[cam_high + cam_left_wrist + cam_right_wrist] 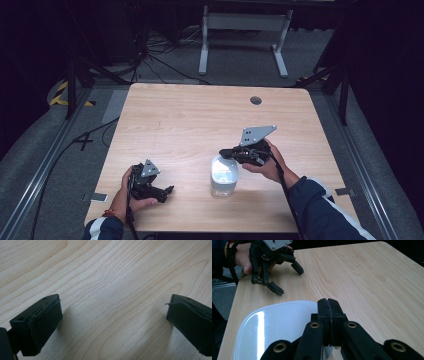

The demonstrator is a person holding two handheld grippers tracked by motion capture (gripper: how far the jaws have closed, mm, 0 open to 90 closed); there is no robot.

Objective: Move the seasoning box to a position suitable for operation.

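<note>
A clear container with a white lid (223, 170) stands on the wooden table (200, 120) near its front edge. My right gripper (223, 152) hovers just over the container's far right rim, pointing left. In the right gripper view its jaws are pressed flat together, so the right gripper (329, 305) is shut with nothing between the pads, just above the white lid (274, 325). My left gripper (168, 192) rests low at the front left of the table, pointing right toward the container. It is open wide (113, 315) over bare wood and also appears open (289, 281).
A small round grommet (256, 100) sits near the table's far edge. Beyond the table a white desk frame (245, 30) stands on grey carpet with cables (150, 55). Metal rails (45, 165) run along both sides of the table.
</note>
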